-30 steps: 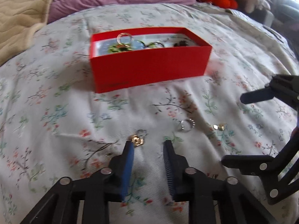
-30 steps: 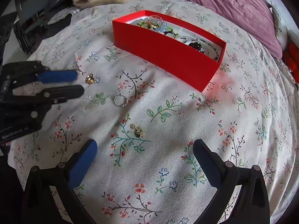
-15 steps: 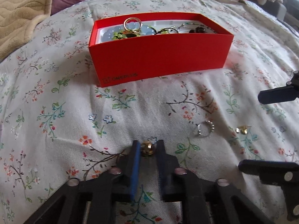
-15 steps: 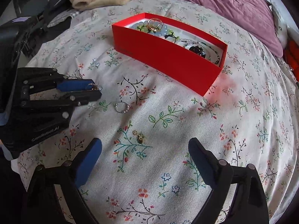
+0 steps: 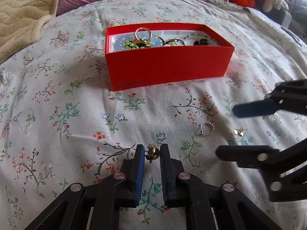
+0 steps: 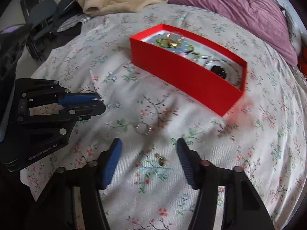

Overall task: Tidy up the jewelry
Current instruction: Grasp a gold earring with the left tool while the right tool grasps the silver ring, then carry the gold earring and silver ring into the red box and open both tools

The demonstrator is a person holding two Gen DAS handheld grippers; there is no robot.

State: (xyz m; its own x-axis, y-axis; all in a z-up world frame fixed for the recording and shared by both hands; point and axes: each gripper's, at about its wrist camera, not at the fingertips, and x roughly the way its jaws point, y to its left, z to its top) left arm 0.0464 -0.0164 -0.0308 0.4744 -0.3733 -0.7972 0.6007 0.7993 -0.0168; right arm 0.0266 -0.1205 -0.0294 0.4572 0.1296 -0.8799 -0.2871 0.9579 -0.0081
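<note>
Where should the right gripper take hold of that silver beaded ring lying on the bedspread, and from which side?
Grip the silver ring across its band, coming from above. It lies flat on the soft floral bedspread, so no side is raised to catch; pads straddling the hoop would probably sink into the cloth and pinch it. The right gripper, jaws closing, has only the small gold earring between them.

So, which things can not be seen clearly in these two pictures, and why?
- Gold piece in the left gripper: too small to tell ring or earring; in the right wrist view its fingers nearly hide it.
- Small gold item between the closing right gripper jaws: motion blur hides its shape.
- Red box: the near wall hides its lower contents in the left wrist view.
- Right gripper in the left wrist view: cut by the edge.
</note>
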